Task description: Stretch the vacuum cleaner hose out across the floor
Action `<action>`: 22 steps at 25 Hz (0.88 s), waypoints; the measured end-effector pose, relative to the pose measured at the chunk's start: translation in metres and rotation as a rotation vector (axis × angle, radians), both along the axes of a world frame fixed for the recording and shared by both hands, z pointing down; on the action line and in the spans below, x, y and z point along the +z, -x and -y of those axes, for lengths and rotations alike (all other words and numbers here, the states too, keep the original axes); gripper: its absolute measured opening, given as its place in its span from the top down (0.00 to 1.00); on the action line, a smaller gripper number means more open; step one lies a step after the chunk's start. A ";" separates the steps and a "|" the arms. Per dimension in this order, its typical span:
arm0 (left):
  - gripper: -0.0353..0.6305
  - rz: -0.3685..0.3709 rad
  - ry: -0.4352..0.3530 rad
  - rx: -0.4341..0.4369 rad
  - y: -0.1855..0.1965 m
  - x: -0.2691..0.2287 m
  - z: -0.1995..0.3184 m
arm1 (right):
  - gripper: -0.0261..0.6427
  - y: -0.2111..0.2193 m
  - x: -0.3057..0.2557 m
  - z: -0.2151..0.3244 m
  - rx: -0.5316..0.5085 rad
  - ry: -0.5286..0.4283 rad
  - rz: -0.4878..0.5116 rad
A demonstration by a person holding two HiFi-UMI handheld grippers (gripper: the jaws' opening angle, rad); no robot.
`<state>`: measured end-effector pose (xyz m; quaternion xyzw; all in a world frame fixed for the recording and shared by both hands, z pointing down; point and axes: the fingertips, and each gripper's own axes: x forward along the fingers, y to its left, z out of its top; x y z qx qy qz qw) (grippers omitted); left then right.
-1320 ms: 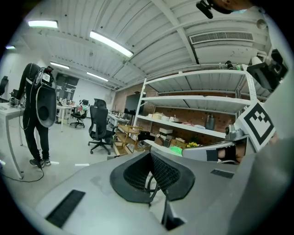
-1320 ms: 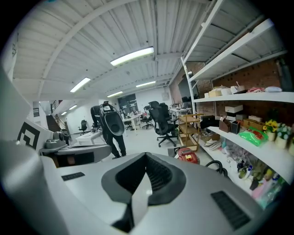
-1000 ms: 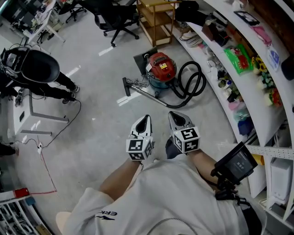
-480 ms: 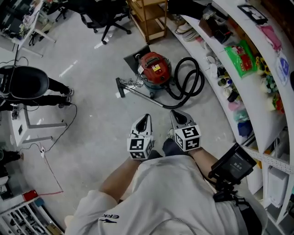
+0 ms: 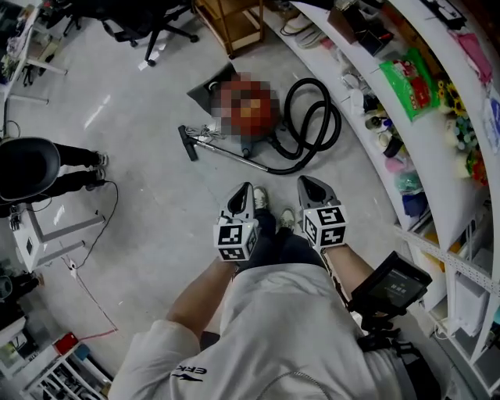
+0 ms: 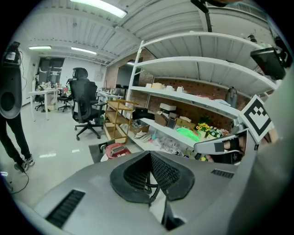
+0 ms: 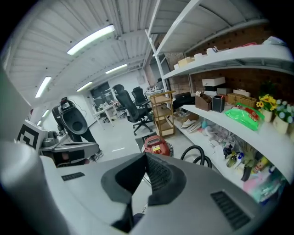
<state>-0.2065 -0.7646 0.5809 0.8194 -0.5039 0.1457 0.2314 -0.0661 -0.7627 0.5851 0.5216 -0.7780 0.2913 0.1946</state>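
A red canister vacuum cleaner (image 5: 248,109) stands on the grey floor, partly covered by a mosaic patch. Its black hose (image 5: 314,125) lies coiled in loops to its right, beside the shelving. A metal wand (image 5: 226,153) with a floor nozzle (image 5: 186,142) lies in front of it. My left gripper (image 5: 244,191) and right gripper (image 5: 306,184) are held side by side above my shoes, both shut and empty, short of the hose. The left gripper view looks over shut jaws at the vacuum cleaner (image 6: 117,150). In the right gripper view the hose (image 7: 198,156) shows past the shut jaws.
White curved shelving (image 5: 437,156) full of small goods runs along the right. A wooden cart (image 5: 230,23) and an office chair (image 5: 148,19) stand behind the vacuum. A person in black (image 5: 47,168) stands at the left by a white stand (image 5: 47,234); a thin cable (image 5: 90,289) trails on the floor.
Both grippers have moved forward and lower towards the vacuum cleaner, staying shut. The vacuum and hose now lie closer, and my shoes have come into view between the grippers.
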 end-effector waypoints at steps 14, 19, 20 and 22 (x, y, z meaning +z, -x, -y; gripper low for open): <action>0.94 0.058 0.127 0.145 -0.028 0.128 0.084 | 0.96 -0.054 0.132 0.069 0.158 0.140 -0.071; 0.94 0.077 0.181 0.170 -0.030 0.195 0.095 | 0.96 -0.064 0.200 0.078 0.183 0.193 -0.068; 0.94 0.081 0.193 0.173 -0.030 0.207 0.098 | 0.96 -0.066 0.213 0.078 0.189 0.202 -0.068; 0.94 0.096 0.215 0.183 -0.029 0.231 0.100 | 0.96 -0.069 0.238 0.077 0.198 0.220 -0.063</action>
